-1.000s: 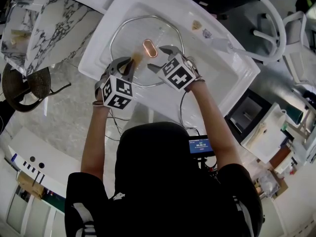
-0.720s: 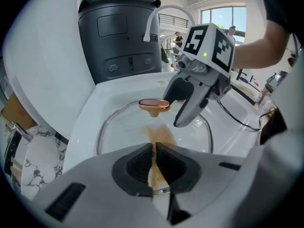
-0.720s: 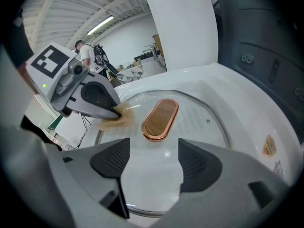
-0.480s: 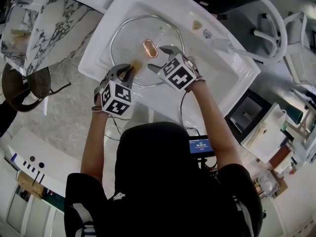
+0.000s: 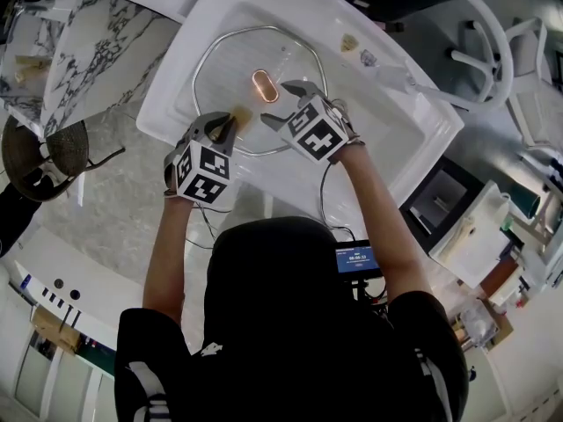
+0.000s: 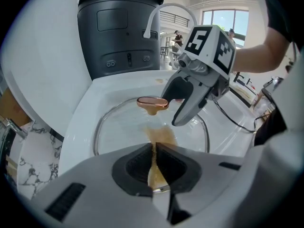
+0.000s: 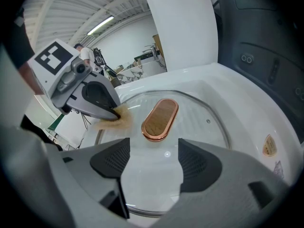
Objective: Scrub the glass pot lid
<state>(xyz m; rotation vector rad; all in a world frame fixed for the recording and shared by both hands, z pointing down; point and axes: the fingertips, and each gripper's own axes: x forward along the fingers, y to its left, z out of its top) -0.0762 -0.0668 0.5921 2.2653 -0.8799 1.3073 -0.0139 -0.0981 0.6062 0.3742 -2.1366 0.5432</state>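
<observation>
Pressing tan pad (image 6: 161, 137) on glass lid (image 7: 204, 110), left gripper (image 6: 153, 148) jaws clench it; right gripper (image 7: 152, 160) jaws gape.

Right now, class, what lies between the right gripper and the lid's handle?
Only bare glass of the lid lies between the open right gripper and the handle; the right gripper view shows it.

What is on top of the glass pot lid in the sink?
Its copper-coloured handle at the centre, and a tan pad held by the left gripper. The lid beneath that pad is covered.
</observation>
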